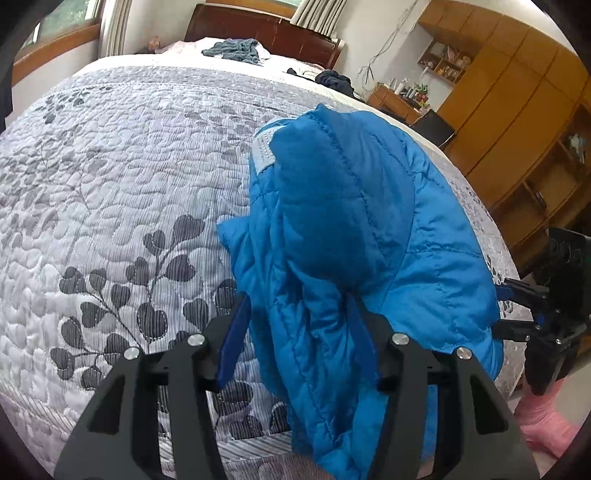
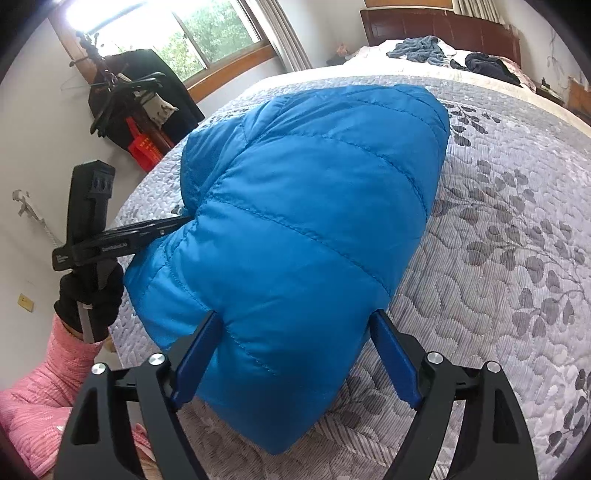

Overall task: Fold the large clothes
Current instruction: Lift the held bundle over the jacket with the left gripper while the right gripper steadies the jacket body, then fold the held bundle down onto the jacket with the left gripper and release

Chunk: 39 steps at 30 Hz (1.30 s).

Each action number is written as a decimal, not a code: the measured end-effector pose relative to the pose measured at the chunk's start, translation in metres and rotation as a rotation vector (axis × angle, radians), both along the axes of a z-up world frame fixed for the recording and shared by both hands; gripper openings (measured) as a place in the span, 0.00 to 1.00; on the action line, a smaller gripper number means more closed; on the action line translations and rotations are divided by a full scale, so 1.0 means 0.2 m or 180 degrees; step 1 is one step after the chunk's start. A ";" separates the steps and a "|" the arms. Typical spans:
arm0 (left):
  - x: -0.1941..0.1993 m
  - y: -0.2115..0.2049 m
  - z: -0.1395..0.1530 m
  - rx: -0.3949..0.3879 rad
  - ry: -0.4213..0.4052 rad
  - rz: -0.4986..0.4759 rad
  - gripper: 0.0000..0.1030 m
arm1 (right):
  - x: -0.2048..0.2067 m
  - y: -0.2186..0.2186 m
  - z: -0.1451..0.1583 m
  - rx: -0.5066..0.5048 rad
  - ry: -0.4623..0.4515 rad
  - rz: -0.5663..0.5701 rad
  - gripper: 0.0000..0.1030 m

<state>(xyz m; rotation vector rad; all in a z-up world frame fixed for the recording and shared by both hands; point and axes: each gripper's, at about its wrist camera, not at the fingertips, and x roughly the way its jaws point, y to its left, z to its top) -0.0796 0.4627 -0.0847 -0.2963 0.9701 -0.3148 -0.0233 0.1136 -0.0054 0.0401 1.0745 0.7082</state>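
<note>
A wide bed (image 1: 122, 155) carries everything, spread with a grey-and-white quilted bedspread (image 2: 491, 280) printed with dark leaf sprigs. A folded blue puffer jacket (image 2: 303, 236) lies directly on the bedspread near the foot edge, filling the centre of the right wrist view and sitting toward four o'clock in the left wrist view. Far up the bed by the dark wooden headboard (image 1: 273, 33), a crumpled grey-blue cloth (image 1: 236, 50) lies at twelve o'clock and a dark garment (image 1: 334, 82) at one o'clock in the left wrist view.
</note>
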 end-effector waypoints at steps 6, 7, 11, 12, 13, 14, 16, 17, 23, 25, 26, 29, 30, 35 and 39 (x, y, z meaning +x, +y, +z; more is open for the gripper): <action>-0.01 -0.01 0.05 0.0041 -0.0024 0.0032 0.52 | 0.00 0.00 0.01 -0.0034 -0.0020 -0.0020 0.81; -0.01 -0.01 0.07 0.0064 -0.0043 0.0034 0.52 | -0.01 0.00 0.01 -0.0054 -0.0039 -0.0024 0.81; -0.03 -0.01 0.14 0.0068 -0.0095 0.0042 0.52 | -0.01 0.01 0.03 -0.0087 -0.0079 -0.0028 0.81; -0.03 -0.01 0.15 0.0060 -0.0110 0.0043 0.54 | -0.01 0.01 0.03 -0.0087 -0.0080 -0.0028 0.81; -0.04 -0.01 0.17 0.0051 -0.0132 0.0045 0.55 | -0.01 0.01 0.03 -0.0092 -0.0085 -0.0028 0.81; -0.04 -0.01 0.19 0.0047 -0.0147 0.0041 0.58 | -0.01 0.01 0.03 -0.0093 -0.0089 -0.0026 0.81; -0.05 -0.02 0.23 0.0036 -0.0208 0.0009 0.63 | -0.01 0.01 0.04 -0.0074 -0.0093 -0.0022 0.81; -0.04 -0.03 0.25 0.0030 -0.0232 -0.0008 0.68 | -0.01 0.01 0.05 -0.0055 -0.0094 -0.0021 0.81; 0.02 -0.09 0.33 0.0216 -0.0319 -0.0056 0.76 | 0.06 -0.06 0.08 0.0278 0.0020 -0.0077 0.82; 0.06 -0.10 0.32 0.0261 -0.0280 -0.0080 0.77 | 0.10 -0.10 0.08 0.0431 0.0115 -0.0130 0.83; 0.08 -0.10 0.31 0.0269 -0.0251 -0.0098 0.77 | 0.11 -0.12 0.07 0.0483 0.0148 -0.0161 0.84; 0.14 -0.09 0.24 0.0195 -0.0075 -0.0136 0.78 | 0.18 -0.16 0.05 0.0649 0.0240 -0.0235 0.85; 0.16 -0.07 0.22 0.0140 -0.0027 -0.0156 0.79 | 0.20 -0.18 0.04 0.0723 0.0290 -0.0241 0.87; 0.24 0.00 0.11 -0.0230 0.0146 -0.0266 0.89 | 0.33 -0.22 -0.07 0.1023 0.0581 -0.0246 0.90; 0.29 0.05 0.00 -0.0568 0.0309 -0.0381 0.93 | 0.40 -0.23 -0.16 0.1162 0.0760 -0.0253 0.91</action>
